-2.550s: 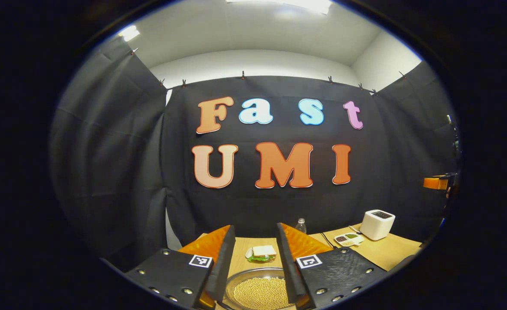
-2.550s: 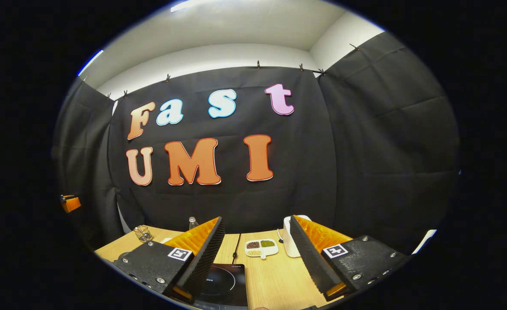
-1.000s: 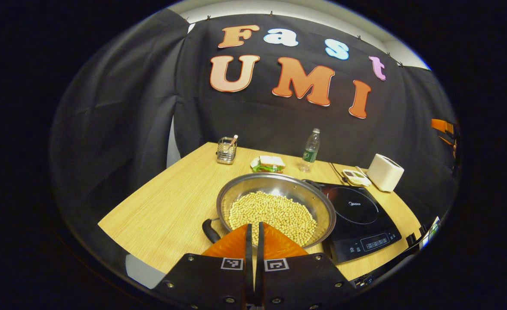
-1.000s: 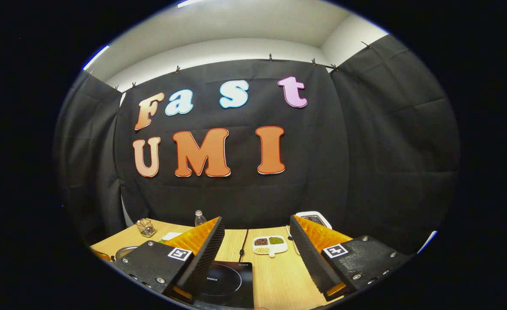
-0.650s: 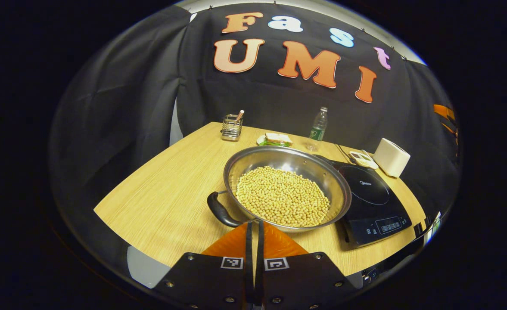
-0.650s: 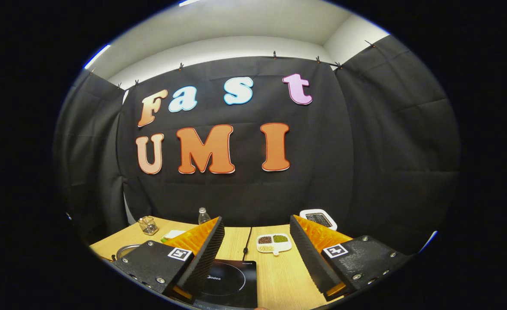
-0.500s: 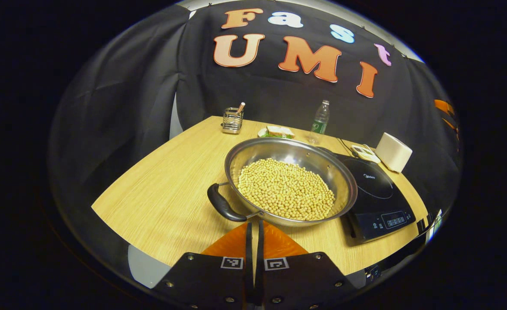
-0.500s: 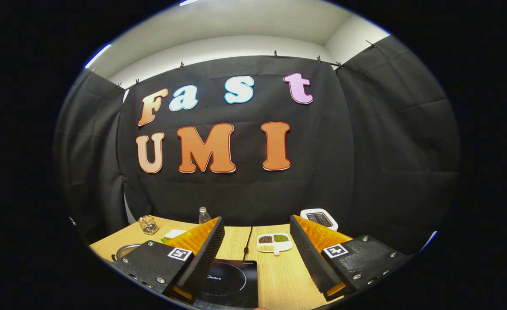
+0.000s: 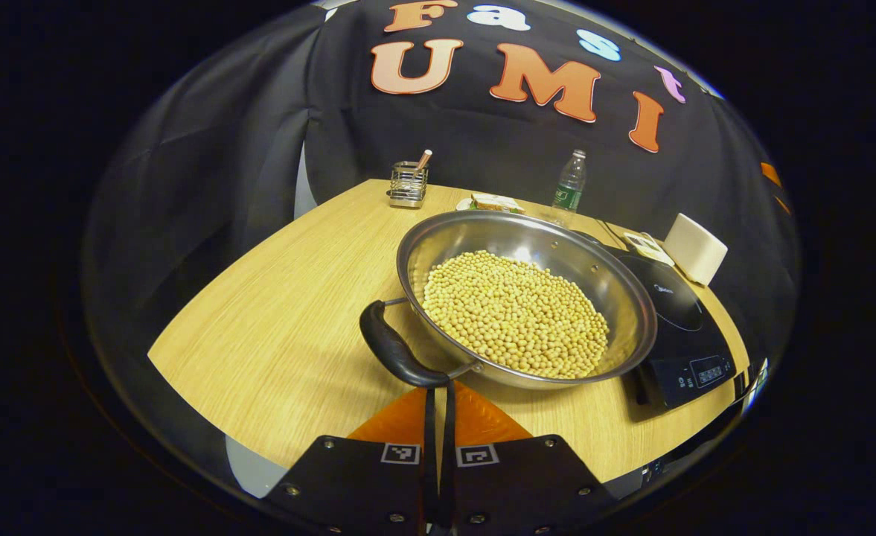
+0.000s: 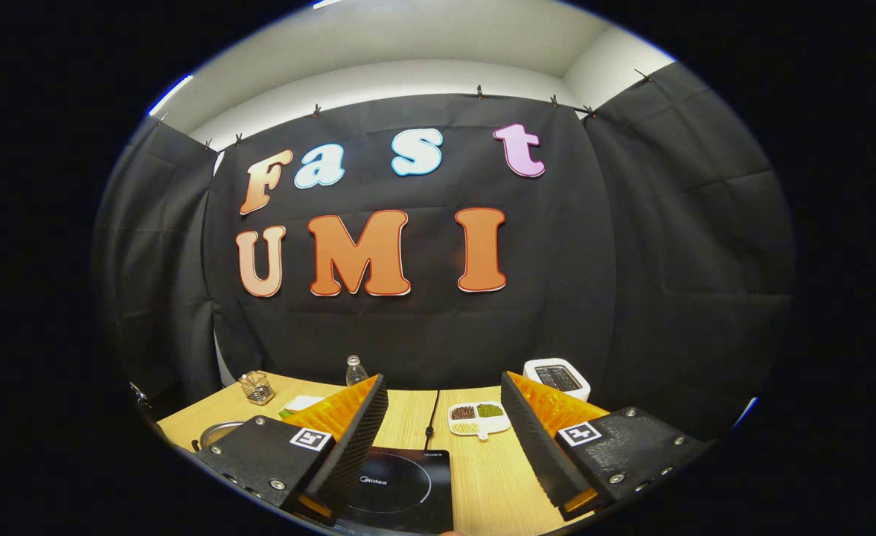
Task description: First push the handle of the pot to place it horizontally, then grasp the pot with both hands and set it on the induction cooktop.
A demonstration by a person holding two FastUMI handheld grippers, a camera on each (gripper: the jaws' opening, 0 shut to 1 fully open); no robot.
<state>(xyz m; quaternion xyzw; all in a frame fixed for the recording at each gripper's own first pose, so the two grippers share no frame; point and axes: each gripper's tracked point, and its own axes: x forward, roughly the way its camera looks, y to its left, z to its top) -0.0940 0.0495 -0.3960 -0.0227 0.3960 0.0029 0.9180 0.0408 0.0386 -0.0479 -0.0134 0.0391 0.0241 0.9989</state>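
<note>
On table (image 9: 274,335) | steel pot (image 9: 616,298), soybeans, black handle (image 9: 393,350) | left hand-held gripper (image 9: 438,406) pressed together | right hand-held gripper (image 10: 438,424) spread

pot (image 9: 482,238) – 1 | induction cooktop (image 9: 679,327) – 1 | bottle (image 9: 570,184) – 1 | toaster (image 9: 695,249) – 1 | utensil holder (image 9: 408,184) – 1
</note>
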